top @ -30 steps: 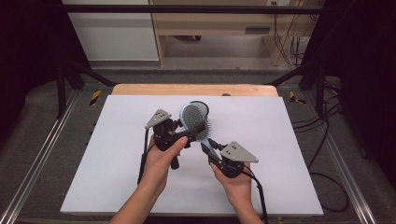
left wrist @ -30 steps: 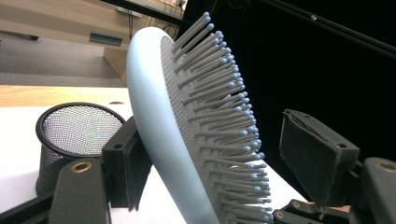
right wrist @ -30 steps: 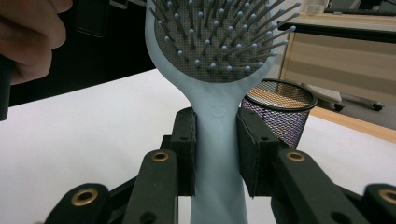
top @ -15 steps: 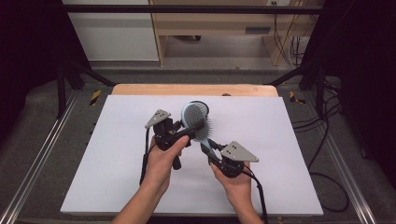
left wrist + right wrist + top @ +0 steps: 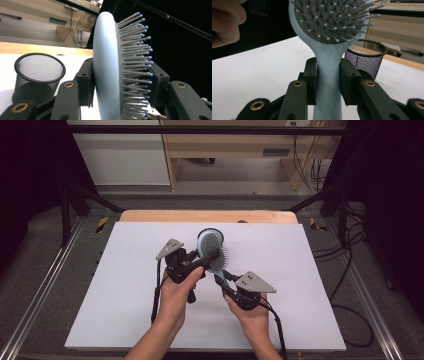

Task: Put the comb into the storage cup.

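A pale blue hairbrush [image 5: 212, 251] is held above the middle of the white worktop [image 5: 125, 295], gripped by both tools at once. In the high view the left gripper [image 5: 204, 261] comes in from about 8 o'clock of the brush, and its jaws are clamped across the round head: the left gripper view shows one black pad pressed on the smooth back of the hairbrush [image 5: 106, 75] and the other pad in among the bristles on the far side. The right gripper [image 5: 222, 281] reaches up from about 5 o'clock, and its jaws are closed on the handle just below the head; in the right gripper view the two pads squeeze the narrow neck of the hairbrush [image 5: 329, 75] from either side, with the bristled face turned toward the camera. A black mesh cup [image 5: 365, 57] stands upright on the worktop just behind the brush, at roughly 3 o'clock of the handle in that view; the left gripper view shows the same mesh cup [image 5: 37, 75] at 9 o'clock of the brush head, its open mouth facing up. In the high view the cup sits mostly hidden behind the brush head. The person's left hand [image 5: 177, 292] and right hand [image 5: 252, 317] hold the two tools from the near edge of the worktop, at about 6 o'clock.
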A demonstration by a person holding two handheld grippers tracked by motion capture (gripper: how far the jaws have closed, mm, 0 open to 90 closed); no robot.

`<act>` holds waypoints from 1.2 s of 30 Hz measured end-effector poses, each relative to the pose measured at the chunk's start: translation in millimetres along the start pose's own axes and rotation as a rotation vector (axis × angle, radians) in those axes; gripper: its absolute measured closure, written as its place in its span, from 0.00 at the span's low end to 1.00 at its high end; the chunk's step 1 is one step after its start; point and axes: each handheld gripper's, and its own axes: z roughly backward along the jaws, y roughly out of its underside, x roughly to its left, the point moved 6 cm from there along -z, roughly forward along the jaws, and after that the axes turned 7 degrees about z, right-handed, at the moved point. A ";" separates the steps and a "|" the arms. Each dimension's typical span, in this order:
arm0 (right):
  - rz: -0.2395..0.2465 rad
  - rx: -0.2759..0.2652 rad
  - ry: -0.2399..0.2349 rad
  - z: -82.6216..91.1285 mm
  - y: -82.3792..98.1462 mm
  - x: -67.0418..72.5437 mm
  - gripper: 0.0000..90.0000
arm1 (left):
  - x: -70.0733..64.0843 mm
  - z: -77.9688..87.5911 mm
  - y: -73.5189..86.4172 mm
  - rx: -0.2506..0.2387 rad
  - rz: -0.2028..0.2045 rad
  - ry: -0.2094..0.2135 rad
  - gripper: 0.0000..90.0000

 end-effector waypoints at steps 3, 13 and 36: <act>-0.001 -0.001 -0.001 0.5 -0.4 -0.2 0.78 | -1.8 0.2 0.0 -0.002 -0.005 0.005 0.56; -0.012 0.008 -0.011 -0.4 1.0 -0.6 0.78 | -1.3 -0.3 0.9 0.006 -0.011 0.013 0.57; -0.068 0.045 -0.058 0.9 2.6 -10.6 0.29 | -10.9 -6.0 -16.3 -0.041 -0.108 0.004 0.57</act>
